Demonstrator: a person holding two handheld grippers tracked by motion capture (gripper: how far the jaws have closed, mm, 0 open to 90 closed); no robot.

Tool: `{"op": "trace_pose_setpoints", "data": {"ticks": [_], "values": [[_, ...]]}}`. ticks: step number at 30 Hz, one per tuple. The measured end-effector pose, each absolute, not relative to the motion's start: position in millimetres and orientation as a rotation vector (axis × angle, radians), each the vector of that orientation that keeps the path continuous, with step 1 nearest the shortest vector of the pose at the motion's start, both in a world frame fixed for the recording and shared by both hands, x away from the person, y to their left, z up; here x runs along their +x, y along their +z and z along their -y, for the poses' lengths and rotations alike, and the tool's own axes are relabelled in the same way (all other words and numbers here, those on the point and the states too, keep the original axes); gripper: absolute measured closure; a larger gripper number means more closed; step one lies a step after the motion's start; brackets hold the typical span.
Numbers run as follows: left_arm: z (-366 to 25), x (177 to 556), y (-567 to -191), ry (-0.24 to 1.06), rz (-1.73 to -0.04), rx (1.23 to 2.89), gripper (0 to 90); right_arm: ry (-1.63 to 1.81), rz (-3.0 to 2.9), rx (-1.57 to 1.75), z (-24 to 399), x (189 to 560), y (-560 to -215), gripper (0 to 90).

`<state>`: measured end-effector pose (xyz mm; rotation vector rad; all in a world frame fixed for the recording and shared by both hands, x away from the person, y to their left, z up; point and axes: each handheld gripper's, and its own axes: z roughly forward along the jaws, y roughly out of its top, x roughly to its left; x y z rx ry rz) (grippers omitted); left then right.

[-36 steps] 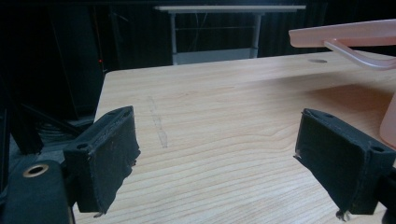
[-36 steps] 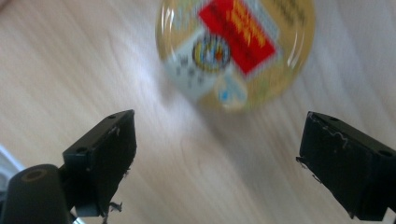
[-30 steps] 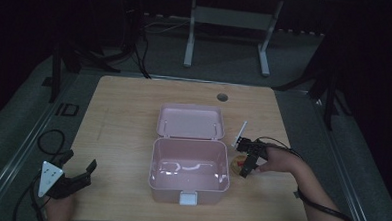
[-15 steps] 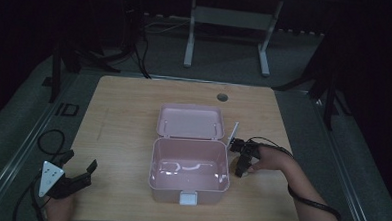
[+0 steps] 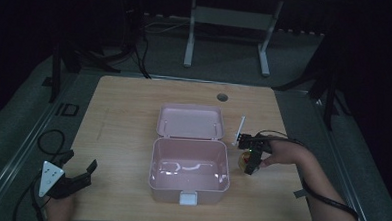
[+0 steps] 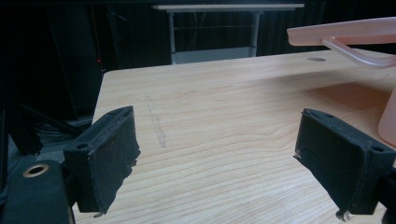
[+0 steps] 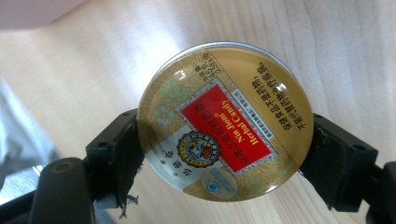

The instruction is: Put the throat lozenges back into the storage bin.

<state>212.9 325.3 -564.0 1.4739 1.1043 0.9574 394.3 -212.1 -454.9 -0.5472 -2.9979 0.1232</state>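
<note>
Left gripper (image 5: 76,174) at near-left worktop (image 5: 128,122) corner, fingers (image 6: 105,158) spread wide, nothing between them, low over bare wood. Pink storage box (image 5: 188,182) sits near-centre, lid (image 5: 190,122) open and leaning back on the far side. Right gripper (image 5: 249,160) just right of the box, fingers (image 7: 116,154) clamped on a round Nin Jiom herbal candy tin (image 7: 224,121), label up, one finger on each side of its rim. Tin held close above the worktop, beside the box's right wall. Grommet hole (image 5: 222,97) far of the lid.
</note>
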Motion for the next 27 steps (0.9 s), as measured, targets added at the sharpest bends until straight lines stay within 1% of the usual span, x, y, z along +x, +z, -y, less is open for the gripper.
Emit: {"op": "trace_pose_setpoints", "data": {"ticks": [7, 13, 14, 16, 20, 27], "values": [[-325.0, 212.9, -564.0, 0.960, -1.104, 1.475, 13.5, 0.123, 3.036, -0.456, 215.1, 382.7, -407.2, 20.3], [-324.8, 213.0, -563.9, 0.960, -1.106, 1.477, 13.6, 0.109, 3.091, -0.431, 213.9, 374.8, -354.6, 20.3], [-324.8, 213.0, -563.9, 0.960, -1.106, 1.477, 13.6, 0.109, 3.091, -0.431, 213.9, 374.8, -354.6, 20.3], [-325.0, 213.0, -563.9, 0.960, -1.105, 1.476, 13.5, 0.085, 3.119, -0.430, 210.6, 370.3, -333.0, 20.3], [-325.1, 212.9, -564.0, 0.961, -1.104, 1.475, 13.5, 0.073, 3.125, -0.402, 204.0, 365.9, -324.8, 20.3], [-324.8, 213.0, -563.9, 0.961, -1.104, 1.477, 13.5, 0.083, 3.095, -0.369, 189.6, 363.7, -332.9, 20.3]]}}
